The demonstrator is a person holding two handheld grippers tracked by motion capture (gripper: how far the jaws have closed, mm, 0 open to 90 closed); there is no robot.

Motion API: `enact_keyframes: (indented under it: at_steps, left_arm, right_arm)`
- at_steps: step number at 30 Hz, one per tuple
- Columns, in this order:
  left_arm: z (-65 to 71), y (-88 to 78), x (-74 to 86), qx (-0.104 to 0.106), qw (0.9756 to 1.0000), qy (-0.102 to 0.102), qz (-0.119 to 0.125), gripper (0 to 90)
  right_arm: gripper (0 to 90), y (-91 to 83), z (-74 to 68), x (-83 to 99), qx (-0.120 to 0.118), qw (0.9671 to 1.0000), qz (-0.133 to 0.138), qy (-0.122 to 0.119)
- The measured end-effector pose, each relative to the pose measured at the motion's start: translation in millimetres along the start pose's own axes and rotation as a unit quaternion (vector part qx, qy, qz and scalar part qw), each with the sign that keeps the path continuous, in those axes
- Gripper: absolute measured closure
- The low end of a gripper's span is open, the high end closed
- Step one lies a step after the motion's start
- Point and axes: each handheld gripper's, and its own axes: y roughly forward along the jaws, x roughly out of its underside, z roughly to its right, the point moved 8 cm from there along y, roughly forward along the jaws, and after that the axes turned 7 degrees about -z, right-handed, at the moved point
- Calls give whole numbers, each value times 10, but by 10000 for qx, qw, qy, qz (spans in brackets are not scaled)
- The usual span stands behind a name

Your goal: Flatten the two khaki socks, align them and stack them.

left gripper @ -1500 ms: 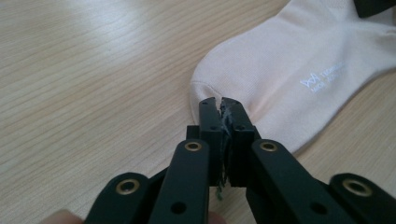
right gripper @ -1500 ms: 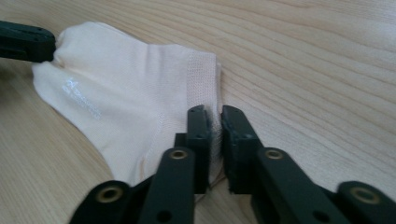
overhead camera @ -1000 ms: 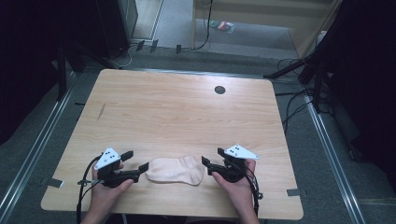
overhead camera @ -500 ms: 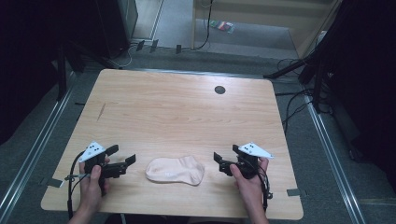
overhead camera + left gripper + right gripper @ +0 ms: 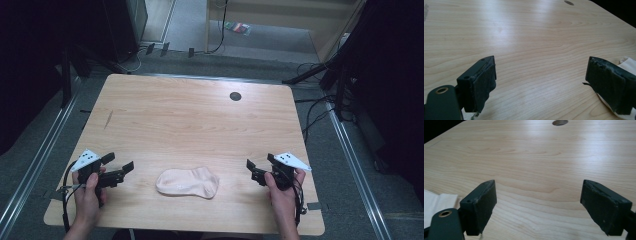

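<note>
While we held the left gripper point(image 5: 119, 172) at nine o'clock and right gripper point(image 5: 256, 170) at three, jaws spread and empty, the sock point(image 5: 188, 182) lay between; uneven pinches could bunch it.

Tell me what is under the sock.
The sock lies flat on the wooden table, between the two open grippers and touching neither. Whatever might sit beneath the sock is covered and cannot be seen.

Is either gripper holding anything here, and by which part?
Nothing is held. The left gripper and right gripper are open, apart from the sock lying on the table.
</note>
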Motion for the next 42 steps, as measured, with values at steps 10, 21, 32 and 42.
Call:
enact_keyframes:
  at_steps: [10, 21, 32, 42]
  left_arm:
    - [-198, -60, 3, -165, 9998, -89, 23, 106]
    - [-586, -198, 27, -484, 9982, -362, 32, 107]
    - [-768, -329, 69, -783, 9966, -246, -46, 140]
    - [-802, -476, 205, -836, 9963, 1, -179, 140]
  right_arm:
    - [136, -175, 347, -4, 333, 9990, 149, 261]
    - [136, -313, 712, 90, 721, 9967, 120, 351]
    - [136, -462, 937, 295, 906, 9949, 71, 428]
    - [135, -606, 1032, 555, 901, 9945, 69, 528]
